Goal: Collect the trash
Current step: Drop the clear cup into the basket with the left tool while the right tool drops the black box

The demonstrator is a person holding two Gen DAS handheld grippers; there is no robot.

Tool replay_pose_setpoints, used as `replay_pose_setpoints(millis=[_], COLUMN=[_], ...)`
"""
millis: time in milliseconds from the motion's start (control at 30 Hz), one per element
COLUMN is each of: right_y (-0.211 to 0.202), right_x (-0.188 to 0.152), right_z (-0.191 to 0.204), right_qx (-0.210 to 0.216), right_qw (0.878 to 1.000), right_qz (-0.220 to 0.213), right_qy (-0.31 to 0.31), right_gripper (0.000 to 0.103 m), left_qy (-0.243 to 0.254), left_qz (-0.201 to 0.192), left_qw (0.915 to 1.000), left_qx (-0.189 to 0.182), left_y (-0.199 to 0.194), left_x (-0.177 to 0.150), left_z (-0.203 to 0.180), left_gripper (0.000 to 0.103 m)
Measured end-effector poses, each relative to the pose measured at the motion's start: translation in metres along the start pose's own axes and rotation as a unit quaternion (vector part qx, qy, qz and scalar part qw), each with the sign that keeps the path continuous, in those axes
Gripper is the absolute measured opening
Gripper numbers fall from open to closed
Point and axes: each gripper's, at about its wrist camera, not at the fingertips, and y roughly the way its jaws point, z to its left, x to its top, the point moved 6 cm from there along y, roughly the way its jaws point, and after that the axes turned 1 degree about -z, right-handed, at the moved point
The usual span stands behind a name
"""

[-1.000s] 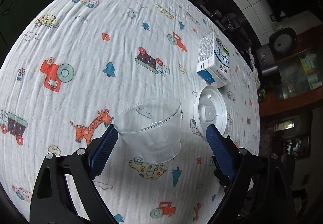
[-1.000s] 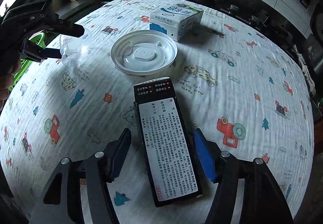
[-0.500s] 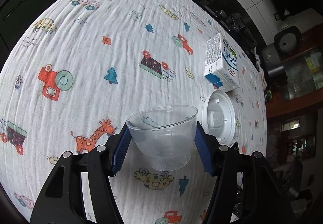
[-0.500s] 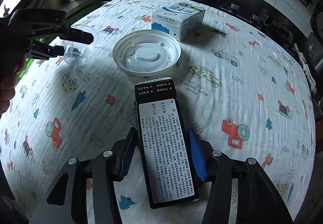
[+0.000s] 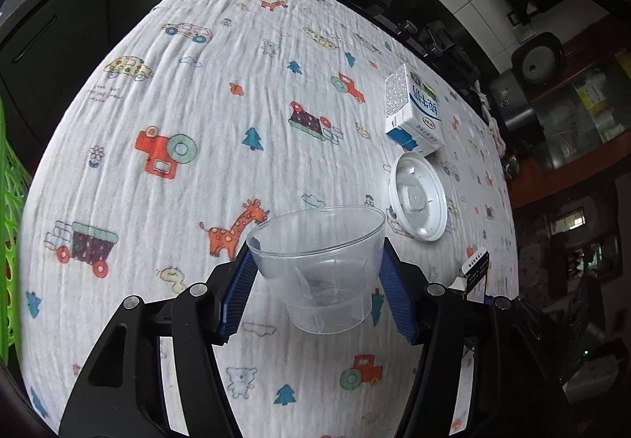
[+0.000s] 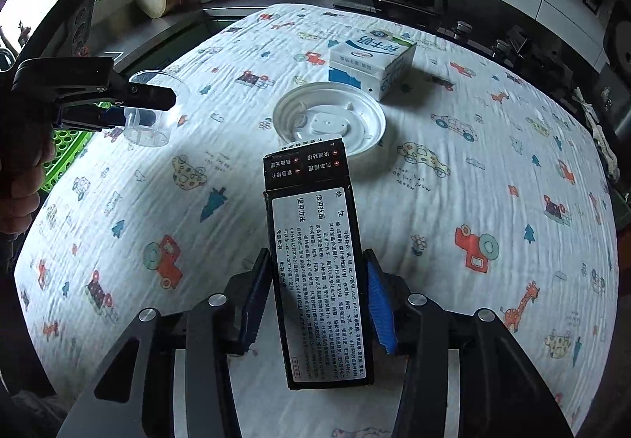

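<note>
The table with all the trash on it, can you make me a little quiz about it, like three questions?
1. True or false: the left gripper is shut on the clear plastic cup.
2. What does the right gripper hold? A) the milk carton B) the black box C) the white round lid
3. Fill in: the white round lid lies on the tablecloth right next to the ____ carton.

Key: 1 true. 2 B. 3 milk.
</note>
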Motion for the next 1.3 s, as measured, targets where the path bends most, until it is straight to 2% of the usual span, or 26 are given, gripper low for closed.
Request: replay_pose_setpoints(millis=[167, 333, 700, 933, 1200, 1300], right_y=[-0.009, -0.015, -0.001, 0.013, 0.032, 0.041], right_x=[0.009, 0.026, 0.073, 0.104, 0.132, 0.14], right_z=[0.034, 0.075, 0.18, 0.251, 0.325, 0.348], right_qx=[0.014, 0.031, 0.083, 0.12, 0.162, 0.172], right_qw=[1.0, 0.998, 0.991, 0.985, 0.978, 0.976], right_qz=[-0.007, -0.017, -0.031, -0.033, -0.031, -0.029], right_qy=[-0.021, -0.048, -0.099, -0.122, -0.129, -0.13], right_gripper=[0.045, 0.045, 0.045, 0.045, 0.045, 0.045], left_qy=[0.002, 0.002, -0.057, -0.089, -0.092, -0.094], left_qz=[-0.021, -0.05, -0.105, -0.108, -0.1, -0.099], left_qw=[0.9998, 0.9985, 0.9887, 0.9816, 0.9753, 0.9741], left_qx=[0.0, 0.022, 0.091, 0.13, 0.174, 0.18], left_y=[-0.039, -0.084, -0.172, -0.19, -0.196, -0.198], left_x=[-0.006, -0.007, -0.007, -0.01, -0.019, -0.022], left_z=[0.021, 0.057, 0.189, 0.259, 0.303, 0.314], left_gripper=[0.06, 0.06, 0.06, 0.06, 0.061, 0.061])
